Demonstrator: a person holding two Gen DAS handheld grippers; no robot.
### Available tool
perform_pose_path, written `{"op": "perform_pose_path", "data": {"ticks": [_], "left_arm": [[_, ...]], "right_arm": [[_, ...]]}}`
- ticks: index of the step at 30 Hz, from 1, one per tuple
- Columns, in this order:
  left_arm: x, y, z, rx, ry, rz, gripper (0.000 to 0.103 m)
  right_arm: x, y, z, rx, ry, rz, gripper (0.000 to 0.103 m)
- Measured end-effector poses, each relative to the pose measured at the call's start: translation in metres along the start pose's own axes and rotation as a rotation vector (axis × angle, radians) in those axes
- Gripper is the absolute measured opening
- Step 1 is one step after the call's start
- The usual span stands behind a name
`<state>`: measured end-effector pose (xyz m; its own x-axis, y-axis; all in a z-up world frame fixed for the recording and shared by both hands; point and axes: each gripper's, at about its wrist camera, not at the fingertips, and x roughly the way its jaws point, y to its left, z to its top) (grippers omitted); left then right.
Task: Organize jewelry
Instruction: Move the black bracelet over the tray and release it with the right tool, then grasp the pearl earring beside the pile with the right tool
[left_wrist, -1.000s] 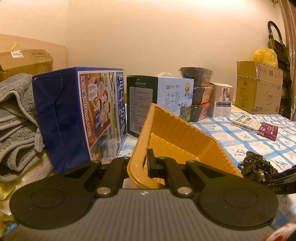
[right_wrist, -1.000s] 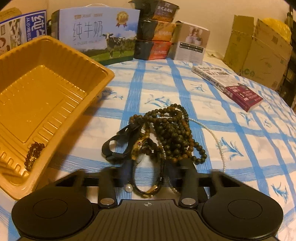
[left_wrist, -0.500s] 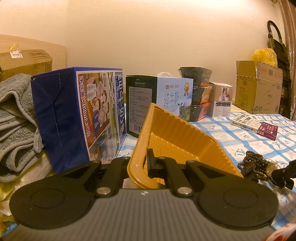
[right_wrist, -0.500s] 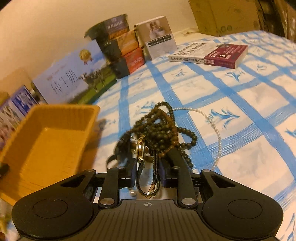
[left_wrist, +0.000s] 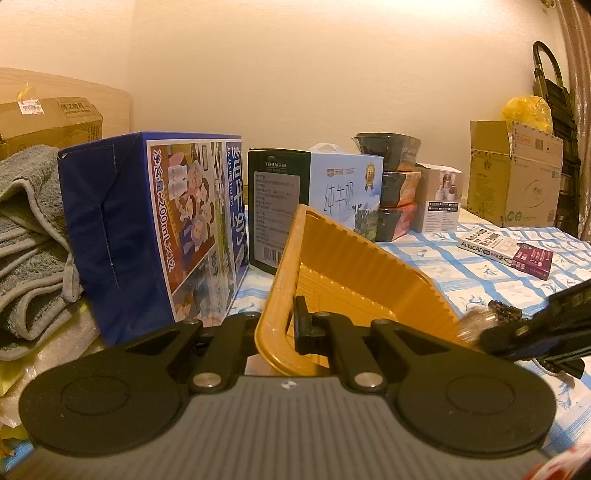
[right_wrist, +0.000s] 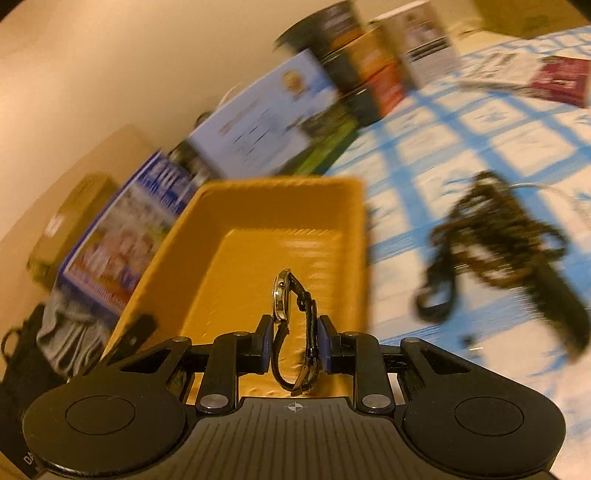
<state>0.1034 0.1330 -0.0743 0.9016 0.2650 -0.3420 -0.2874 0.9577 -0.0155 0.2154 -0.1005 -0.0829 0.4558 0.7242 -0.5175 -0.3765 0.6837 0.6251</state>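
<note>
My left gripper (left_wrist: 275, 326) is shut on the near rim of the yellow ribbed tray (left_wrist: 354, 273) and holds it tilted. My right gripper (right_wrist: 294, 341) is shut on a wristwatch (right_wrist: 286, 299) with a dark strap and holds it above the tray (right_wrist: 266, 240). In the left wrist view the right gripper (left_wrist: 532, 328) shows at the right edge, blurred. A heap of dark bead strings (right_wrist: 491, 229) with a black strap lies on the blue checked cloth (right_wrist: 443, 155) right of the tray. The right wrist view is motion-blurred.
Milk cartons (left_wrist: 159, 229) (left_wrist: 314, 199) stand behind the tray. Stacked bowls (left_wrist: 395, 184), a small white box (left_wrist: 439, 199), a book (left_wrist: 506, 249) and a cardboard box (left_wrist: 513, 177) stand further back. Grey towels (left_wrist: 26, 251) lie at the left.
My right gripper closed on the watch, lifted it out of the bead heap and swung left over the tray. The left gripper and tray stayed still.
</note>
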Motion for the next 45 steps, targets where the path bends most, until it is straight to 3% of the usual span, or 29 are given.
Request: {"op": "perform_pose_path", "data": {"ticks": [11, 13, 17, 18, 24, 30, 35, 40, 45], "left_arm": [[0.002, 0.0, -0.001, -0.002, -0.002, -0.005, 0.006], [0.003, 0.001, -0.001, -0.005, 0.002, -0.005, 0.006], [0.005, 0.003, -0.002, -0.01, 0.008, -0.003, 0.006], [0.005, 0.003, -0.002, -0.011, 0.009, -0.003, 0.006], [0.004, 0.002, -0.002, -0.01, 0.008, -0.004, 0.006], [0.004, 0.003, -0.002, -0.007, 0.008, -0.002, 0.006], [0.004, 0.002, -0.002, -0.002, 0.011, 0.003, 0.006], [0.004, 0.002, -0.001, 0.005, 0.01, 0.003, 0.006], [0.004, 0.001, -0.001, 0.009, 0.011, 0.004, 0.006]], "right_arm": [[0.054, 0.029, -0.025, -0.136, 0.093, -0.09, 0.026], [0.055, 0.031, -0.028, -0.162, 0.087, -0.106, 0.03], [0.043, 0.03, -0.029, -0.162, 0.065, -0.079, 0.055], [0.036, 0.032, -0.029, -0.172, 0.044, -0.073, 0.056], [-0.019, 0.017, -0.038, -0.176, -0.049, -0.074, 0.056], [-0.058, -0.026, -0.043, -0.153, -0.081, -0.257, 0.056], [-0.066, -0.055, -0.04, -0.14, -0.076, -0.37, 0.056], [-0.057, -0.056, -0.042, -0.218, -0.052, -0.391, 0.053], [-0.042, -0.05, -0.047, -0.285, -0.028, -0.386, 0.042]]}}
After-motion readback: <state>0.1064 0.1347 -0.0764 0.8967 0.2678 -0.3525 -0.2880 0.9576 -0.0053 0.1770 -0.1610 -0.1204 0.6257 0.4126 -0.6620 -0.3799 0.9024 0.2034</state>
